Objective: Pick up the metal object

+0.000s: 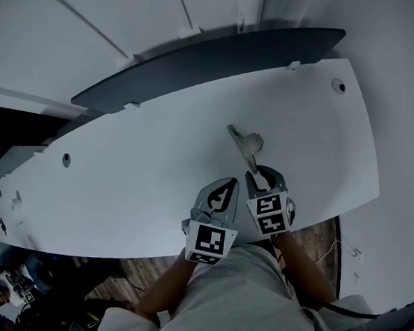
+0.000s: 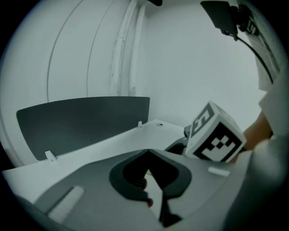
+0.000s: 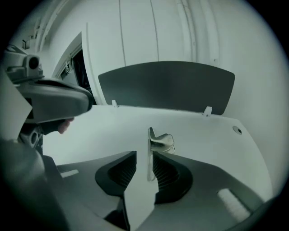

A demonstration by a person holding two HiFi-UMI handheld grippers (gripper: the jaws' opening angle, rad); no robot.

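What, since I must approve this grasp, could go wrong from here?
The metal object's thin strip stands off-centre between the open right gripper's jaws, close to one jaw, so closing may shove or twist it instead of clamping squarely. Only that narrow end lies between the jaws; the bulkier bent end sticks out ahead and might swing down on lifting. The shut left gripper sits close beside and could bump the right one.

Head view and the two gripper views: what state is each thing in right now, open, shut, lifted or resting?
Metal object: resting on the table, not lifted.
Right hand-held gripper: open, jaws either side of the metal object's near end.
Left hand-held gripper: shut, empty.
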